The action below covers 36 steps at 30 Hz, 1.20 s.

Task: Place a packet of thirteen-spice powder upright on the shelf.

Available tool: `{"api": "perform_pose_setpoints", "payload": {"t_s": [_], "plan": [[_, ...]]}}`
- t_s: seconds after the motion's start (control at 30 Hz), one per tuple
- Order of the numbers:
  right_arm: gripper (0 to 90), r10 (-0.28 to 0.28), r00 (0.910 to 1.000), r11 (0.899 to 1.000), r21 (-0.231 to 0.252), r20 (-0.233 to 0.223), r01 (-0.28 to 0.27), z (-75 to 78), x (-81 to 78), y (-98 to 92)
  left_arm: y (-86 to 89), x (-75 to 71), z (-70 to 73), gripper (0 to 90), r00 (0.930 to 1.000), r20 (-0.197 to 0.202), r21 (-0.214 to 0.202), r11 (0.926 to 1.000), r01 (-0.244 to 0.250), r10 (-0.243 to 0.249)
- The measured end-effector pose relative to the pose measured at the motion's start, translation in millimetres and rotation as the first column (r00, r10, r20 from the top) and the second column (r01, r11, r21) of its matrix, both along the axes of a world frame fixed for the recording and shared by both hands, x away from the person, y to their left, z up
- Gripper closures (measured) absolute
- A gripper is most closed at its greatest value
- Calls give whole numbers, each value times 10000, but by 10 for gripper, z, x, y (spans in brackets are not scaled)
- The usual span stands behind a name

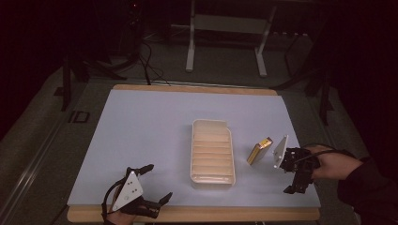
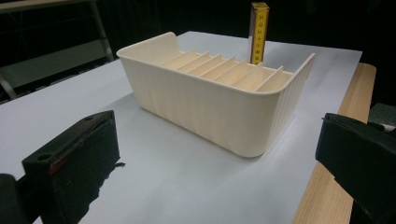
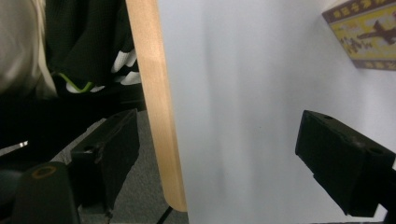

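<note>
Resting at 7 o'clock, left gripper [image 1: 156, 183] jaws spread, empty | right gripper [image 1: 281, 177] at 4 o'clock, rolled sideways, jaws apart | cream slotted plastic tray [image 1: 212, 151] centre | yellow flat box [image 1: 259, 151] at its 3 o'clock

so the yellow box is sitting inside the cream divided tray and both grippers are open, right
Not quite. The yellow box stands on the table beside the cream divided tray, on its right, not inside it; the high view shows this. The left gripper and right gripper are indeed open.
</note>
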State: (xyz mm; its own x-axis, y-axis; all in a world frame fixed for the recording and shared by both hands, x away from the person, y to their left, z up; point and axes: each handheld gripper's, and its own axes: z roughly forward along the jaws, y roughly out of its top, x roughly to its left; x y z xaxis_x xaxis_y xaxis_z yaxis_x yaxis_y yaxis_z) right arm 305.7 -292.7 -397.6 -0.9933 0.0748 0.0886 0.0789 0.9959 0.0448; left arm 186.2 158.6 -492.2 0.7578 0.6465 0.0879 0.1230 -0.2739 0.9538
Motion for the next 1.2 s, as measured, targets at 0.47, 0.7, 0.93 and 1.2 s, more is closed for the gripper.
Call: {"api": "perform_pose_setpoints", "payload": {"t_s": [0.47, 0.7, 0.93, 1.2], "plan": [[137, 396, 9966, 9981, 437, 716, -428, 408, 88, 77, 28, -34, -8, 0, 9999, -55, 77, 9999, -88, 89], [142, 479, 9887, 9962, 648, 1417, -576, 580, 163, 144, 39, -39, -11, 0, 9999, -96, 89, 9999, -96, 97], [167, 901, 9761, 9942, 395, 1976, -998, 634, 297, 251, 42, -48, -13, 0, 9999, -121, 35, 9999, -106, 106], [229, 1178, 9613, 9906, 383, 2491, -1313, 575, 492, 333, 56, -60, -16, 0, 9999, -132, 90, 9999, -103, 105]]}}
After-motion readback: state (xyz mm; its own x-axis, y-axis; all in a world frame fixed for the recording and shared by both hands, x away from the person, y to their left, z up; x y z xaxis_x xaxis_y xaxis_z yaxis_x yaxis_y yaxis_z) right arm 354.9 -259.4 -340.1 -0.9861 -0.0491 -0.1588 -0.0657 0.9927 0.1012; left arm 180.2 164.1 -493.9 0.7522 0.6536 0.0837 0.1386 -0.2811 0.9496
